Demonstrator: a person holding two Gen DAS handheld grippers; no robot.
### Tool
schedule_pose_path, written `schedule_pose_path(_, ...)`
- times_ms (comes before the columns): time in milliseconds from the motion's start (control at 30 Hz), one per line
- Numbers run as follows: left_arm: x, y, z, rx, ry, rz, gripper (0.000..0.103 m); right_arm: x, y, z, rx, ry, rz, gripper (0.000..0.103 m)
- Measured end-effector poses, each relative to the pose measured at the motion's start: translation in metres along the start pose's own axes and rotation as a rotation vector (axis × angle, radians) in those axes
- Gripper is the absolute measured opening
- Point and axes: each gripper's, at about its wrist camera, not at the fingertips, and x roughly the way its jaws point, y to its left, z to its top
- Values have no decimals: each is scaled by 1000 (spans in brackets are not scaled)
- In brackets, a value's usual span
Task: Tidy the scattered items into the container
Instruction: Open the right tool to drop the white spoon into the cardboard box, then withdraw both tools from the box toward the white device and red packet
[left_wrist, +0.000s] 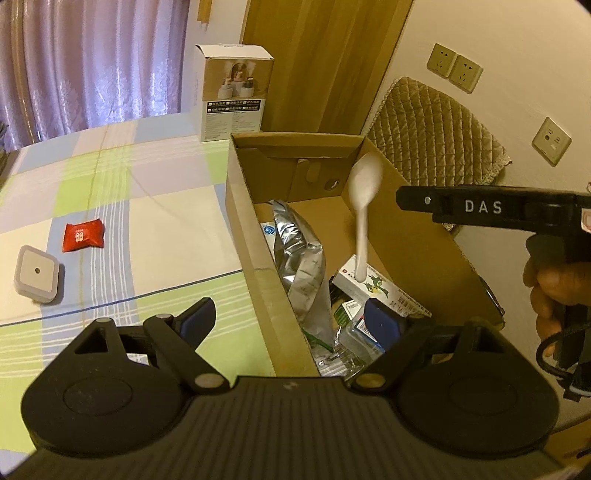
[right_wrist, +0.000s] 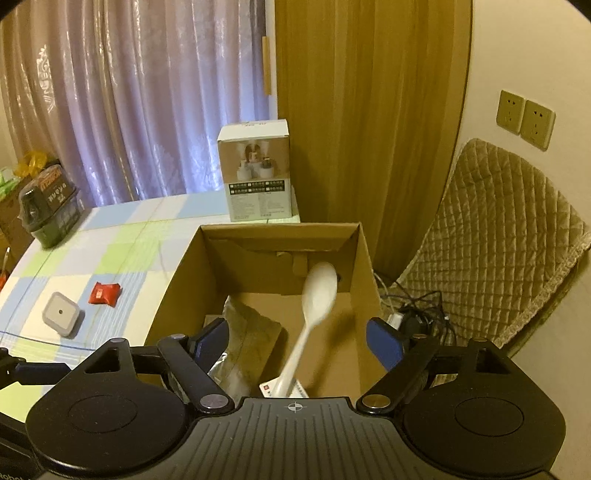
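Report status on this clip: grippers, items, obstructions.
Left gripper open, right gripper open, both empty. White plastic spoon in brown cardboard box. Red snack packet and grey square device on checked tablecloth. Nothing blocking.

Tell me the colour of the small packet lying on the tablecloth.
Red packet, clearest in the left wrist view.

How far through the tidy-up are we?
Mostly done: the cardboard box already holds a foil bag and small packets. A white spoon is blurred inside the box, apparently just dropped; both tongs, left and right, are open. Left on the bed: red packet and grey square gadget.
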Motion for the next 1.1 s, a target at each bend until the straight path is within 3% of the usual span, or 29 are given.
schedule_pose_path(600, -50, 21, -15, -34, -45, 33, 90, -33, 26, -1, -10, -4, 15, 87)
schedule_pose_path(900, -98, 47, -33, -66, -86, 71, 95, -62, 59, -6, -26, -6, 37, 87)
schedule_pose_path(1100, -128, 72, -52, -83, -104, 135, 100, -78, 92, -9, -40, -4, 84, 87)
